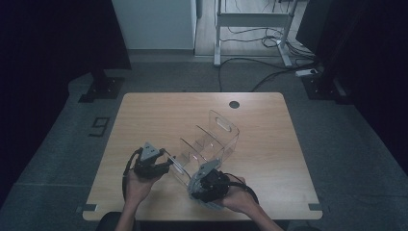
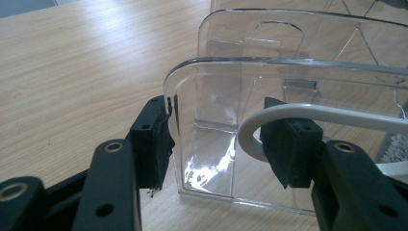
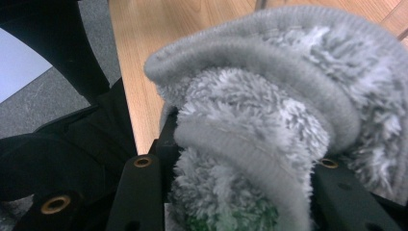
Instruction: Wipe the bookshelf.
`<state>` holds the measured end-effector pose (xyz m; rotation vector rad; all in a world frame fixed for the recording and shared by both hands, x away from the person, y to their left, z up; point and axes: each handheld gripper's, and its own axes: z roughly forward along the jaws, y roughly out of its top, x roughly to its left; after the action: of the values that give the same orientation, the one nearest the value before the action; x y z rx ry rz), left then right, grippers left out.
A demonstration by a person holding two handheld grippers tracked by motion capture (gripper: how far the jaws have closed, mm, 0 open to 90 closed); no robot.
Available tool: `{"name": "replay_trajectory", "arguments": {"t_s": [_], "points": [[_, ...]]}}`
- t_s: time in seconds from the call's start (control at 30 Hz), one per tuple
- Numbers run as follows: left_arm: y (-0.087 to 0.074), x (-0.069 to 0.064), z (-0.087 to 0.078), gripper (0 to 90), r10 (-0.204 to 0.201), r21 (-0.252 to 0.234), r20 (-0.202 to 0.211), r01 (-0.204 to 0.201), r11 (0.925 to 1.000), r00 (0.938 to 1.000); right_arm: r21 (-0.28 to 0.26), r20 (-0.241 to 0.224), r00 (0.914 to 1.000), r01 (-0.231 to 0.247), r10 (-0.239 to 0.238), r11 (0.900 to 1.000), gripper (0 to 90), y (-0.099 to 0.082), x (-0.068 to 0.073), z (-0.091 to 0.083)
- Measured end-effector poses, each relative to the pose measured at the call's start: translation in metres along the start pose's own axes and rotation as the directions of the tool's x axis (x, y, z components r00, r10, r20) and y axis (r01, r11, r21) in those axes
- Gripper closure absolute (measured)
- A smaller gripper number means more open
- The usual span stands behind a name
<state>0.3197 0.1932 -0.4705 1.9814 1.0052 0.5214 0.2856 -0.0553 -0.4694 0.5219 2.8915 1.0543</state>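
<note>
A clear plastic organizer with several dividers stands on the wooden table, angled from near left to far right. My left gripper holds its near-left end. In the left gripper view the jaws straddle the organizer's rounded end wall, the left pad pressed against its outer corner. A pale grey curved band crosses in front of the right pad. My right gripper sits at the organizer's near end, shut on a fluffy grey cloth that bulges out between its jaws.
A round cable hole sits near the table's far edge. Beyond the table stand a white desk frame, floor cables and two black stand bases. The person's dark clothing lies close to the right gripper.
</note>
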Motion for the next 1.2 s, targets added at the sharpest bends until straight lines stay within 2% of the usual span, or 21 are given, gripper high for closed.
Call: {"name": "replay_trajectory", "arguments": {"t_s": [0.23,0.33,0.37,0.43,0.5,0.53,0.57,0.63,0.67,0.7,0.73,0.93,1.0,1.03,1.07,1.1,1.2], "points": [[-0.001,0.003,0.001,43.8,-0.001,-0.012,-0.001,0.001,0.9999,1.0000,0.017,0.025,0.9996,-0.014,0.013,0.9998,57.5,-0.005,-0.007,-0.004],[-0.001,0.006,0.001,42.6,-0.012,-0.012,-0.008,0.011,0.9999,0.9999,0.021,0.057,0.9979,-0.032,0.031,0.9993,57.4,-0.010,-0.015,-0.008],[-0.002,0.007,0.001,41.0,-0.020,-0.014,-0.011,0.020,0.9997,0.9997,0.022,0.084,0.9952,-0.051,0.049,0.9985,57.4,-0.013,-0.021,-0.012],[-0.002,0.008,0.001,41.4,-0.024,-0.015,-0.010,0.024,0.9996,0.9997,0.015,0.110,0.9916,-0.071,0.069,0.9973,57.4,-0.017,-0.029,-0.017],[-0.002,0.009,0.001,44.3,-0.023,-0.017,-0.002,0.023,0.9996,0.9997,0.010,0.118,0.9896,-0.083,0.081,0.9965,57.4,-0.020,-0.033,-0.020],[-0.002,0.009,0.001,44.3,-0.023,-0.017,0.002,0.023,0.9996,0.9997,0.006,0.130,0.9869,-0.097,0.095,0.9953,57.4,-0.022,-0.037,-0.023],[-0.002,0.010,0.001,44.4,-0.027,-0.016,0.006,0.027,0.9995,0.9996,-0.006,0.154,0.9805,-0.123,0.123,0.9924,57.4,-0.027,-0.045,-0.029],[-0.002,0.010,0.001,44.7,-0.027,-0.016,0.007,0.027,0.9995,0.9996,-0.011,0.164,0.9774,-0.133,0.133,0.9910,57.3,-0.030,-0.049,-0.031],[-0.002,0.011,0.001,45.3,-0.021,-0.019,0.007,0.022,0.9996,0.9997,-0.015,0.173,0.9739,-0.146,0.147,0.9892,57.3,-0.033,-0.053,-0.033],[-0.002,0.011,0.001,45.9,-0.016,-0.018,0.011,0.016,0.9997,0.9998,-0.019,0.196,0.9649,-0.174,0.175,0.9845,57.2,-0.040,-0.061,-0.037],[-0.002,0.011,0.001,45.9,-0.016,-0.018,0.011,0.016,0.9997,0.9998,-0.019,0.196,0.9649,-0.174,0.175,0.9845,57.2,-0.040,-0.061,-0.037],[-0.001,0.011,0.001,46.2,0.002,-0.016,0.017,-0.002,0.9999,0.9998,-0.048,0.244,0.9361,-0.249,0.253,0.9674,56.8,-0.057,-0.083,-0.051],[-0.002,0.011,0.000,46.3,0.007,-0.015,0.021,-0.007,0.9999,0.9998,-0.060,0.266,0.9231,-0.272,0.277,0.9606,56.6,-0.062,-0.089,-0.056],[-0.002,0.012,0.000,46.4,0.011,-0.014,0.024,-0.011,0.9998,0.9996,-0.074,0.285,0.9099,-0.292,0.301,0.9534,56.4,-0.068,-0.096,-0.062],[-0.002,0.012,0.000,46.4,0.013,-0.014,0.026,-0.012,0.9998,0.9996,-0.078,0.293,0.9025,-0.306,0.316,0.9487,56.4,-0.071,-0.099,-0.065],[-0.002,0.012,0.000,46.4,0.013,-0.014,0.026,-0.012,0.9998,0.9996,-0.078,0.293,0.9025,-0.306,0.316,0.9487,56.4,-0.071,-0.099,-0.065],[-0.002,0.011,-0.001,46.5,0.015,-0.015,0.035,-0.014,0.9998,0.9993,-0.094,0.327,0.8762,-0.342,0.354,0.9348,56.1,-0.080,-0.108,-0.073]]}}
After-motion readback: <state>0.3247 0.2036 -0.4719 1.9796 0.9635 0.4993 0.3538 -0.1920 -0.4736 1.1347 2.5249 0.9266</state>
